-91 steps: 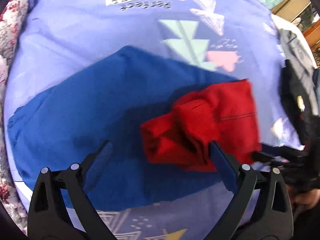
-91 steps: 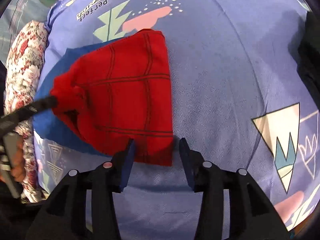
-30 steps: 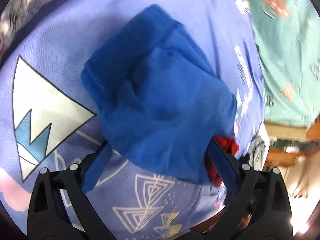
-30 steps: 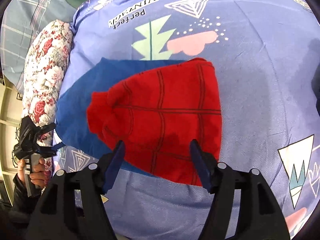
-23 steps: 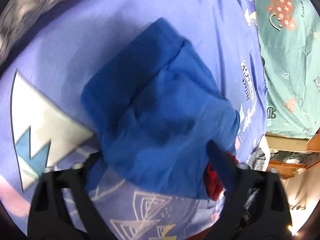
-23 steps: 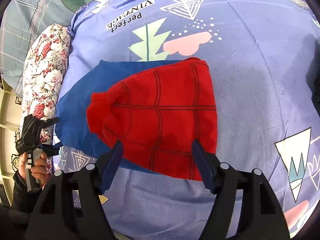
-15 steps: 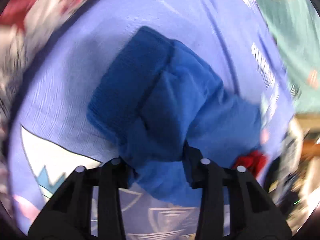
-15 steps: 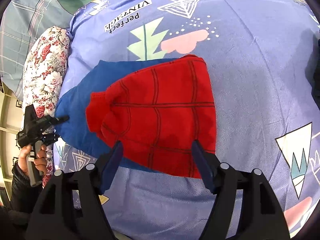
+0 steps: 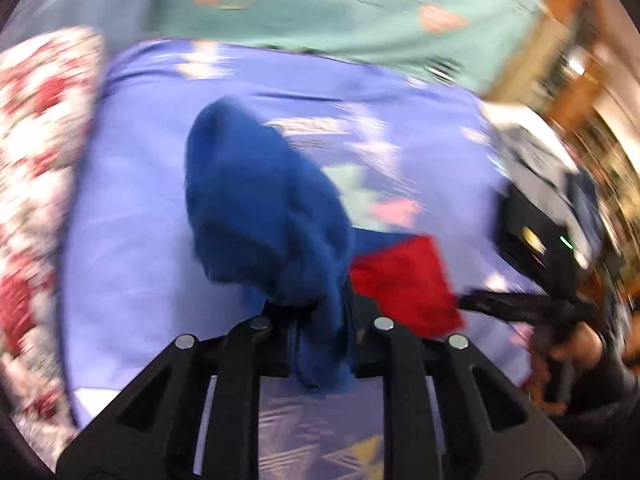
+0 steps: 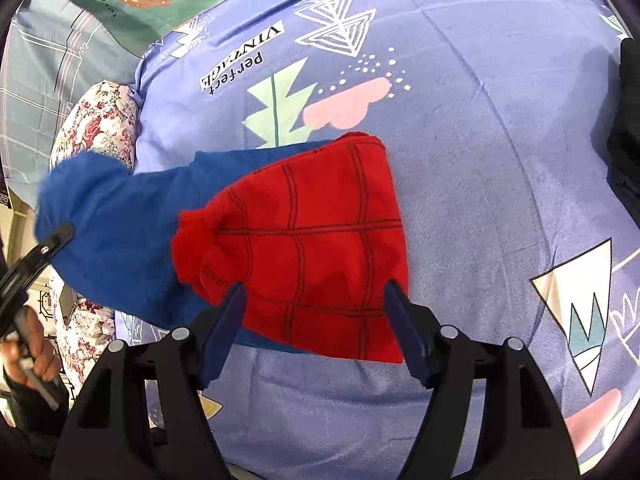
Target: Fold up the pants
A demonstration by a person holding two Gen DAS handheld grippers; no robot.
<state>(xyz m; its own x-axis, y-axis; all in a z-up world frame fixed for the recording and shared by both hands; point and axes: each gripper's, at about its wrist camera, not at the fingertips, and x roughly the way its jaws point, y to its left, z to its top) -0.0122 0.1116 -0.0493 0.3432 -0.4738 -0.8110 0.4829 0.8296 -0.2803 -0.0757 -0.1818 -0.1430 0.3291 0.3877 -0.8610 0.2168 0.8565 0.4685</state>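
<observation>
Left claw [image 9: 320, 316] is clamped on a bunched edge of the blue pants [image 10: 120, 240], lifting that end off the bed [image 10: 480, 160]; the other end lies flat under the folded red garment [image 10: 312, 248]. Right claw [image 10: 316, 328] hangs with jaws apart over the red piece, gripping nothing. Step, by my reading: folding the blue end over; next move needs the lifted edge carried across and laid square.

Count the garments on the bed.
2. The blue pants are lifted at their left end by the shut left gripper. The red piece lies on them, before the open right gripper. More may be hidden.
</observation>
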